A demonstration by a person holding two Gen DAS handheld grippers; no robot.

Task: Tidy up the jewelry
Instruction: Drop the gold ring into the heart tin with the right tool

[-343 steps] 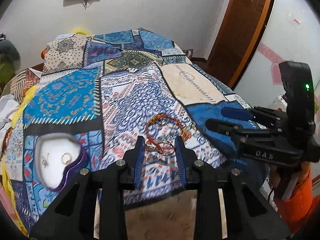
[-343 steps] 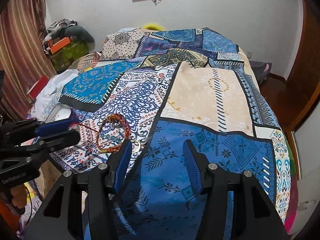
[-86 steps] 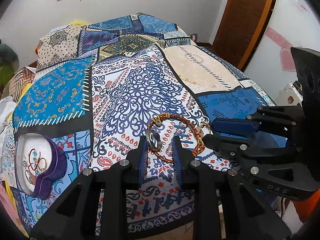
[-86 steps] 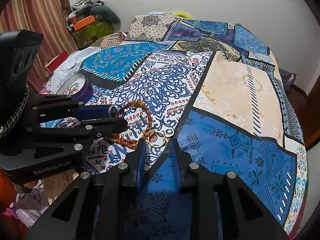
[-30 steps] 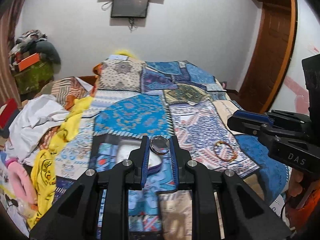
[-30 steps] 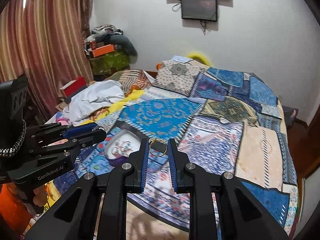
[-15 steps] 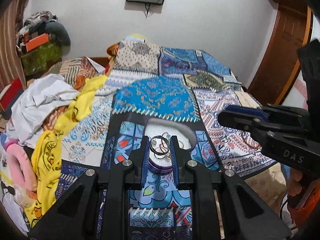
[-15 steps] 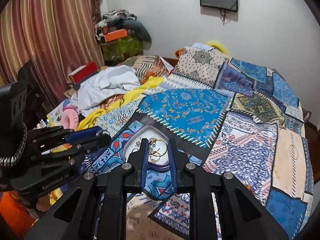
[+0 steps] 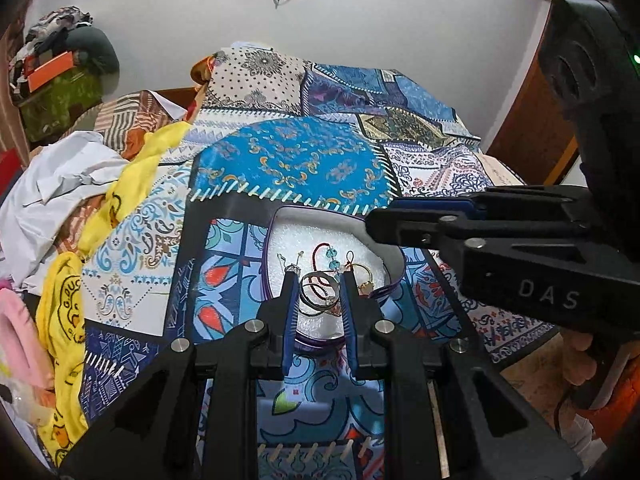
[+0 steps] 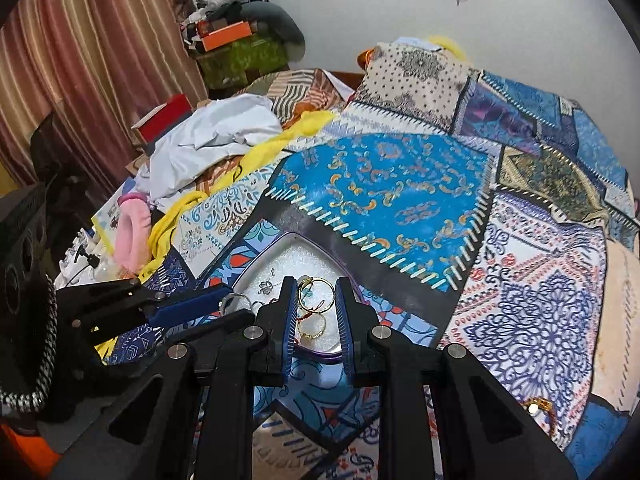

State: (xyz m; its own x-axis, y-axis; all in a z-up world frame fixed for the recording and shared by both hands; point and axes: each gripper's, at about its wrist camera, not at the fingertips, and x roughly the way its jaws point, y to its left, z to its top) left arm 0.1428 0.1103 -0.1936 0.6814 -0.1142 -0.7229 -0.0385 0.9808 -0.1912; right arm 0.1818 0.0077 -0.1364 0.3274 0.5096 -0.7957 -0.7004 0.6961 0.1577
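A purple heart-shaped tray (image 9: 269,256) with white foam lining lies on the patchwork bedspread; it also shows in the right wrist view (image 10: 256,268). It holds a red beaded bracelet (image 9: 325,251), gold rings and small earrings. My left gripper (image 9: 319,286) is shut on a silver ring (image 9: 318,294) just above the tray. My right gripper (image 10: 316,290) is shut on a gold ring (image 10: 316,289) above the same tray, beside the left gripper (image 10: 230,298).
A pile of white, yellow and pink clothes (image 9: 72,184) lies left of the tray. A red-gold bracelet (image 10: 538,405) lies on the bedspread at the right. Boxes and bags (image 10: 236,44) stand by the curtain at the back left.
Both grippers have carried their rings from the right part of the bed to the tray and lowered over it. The tray looks larger and closer now.
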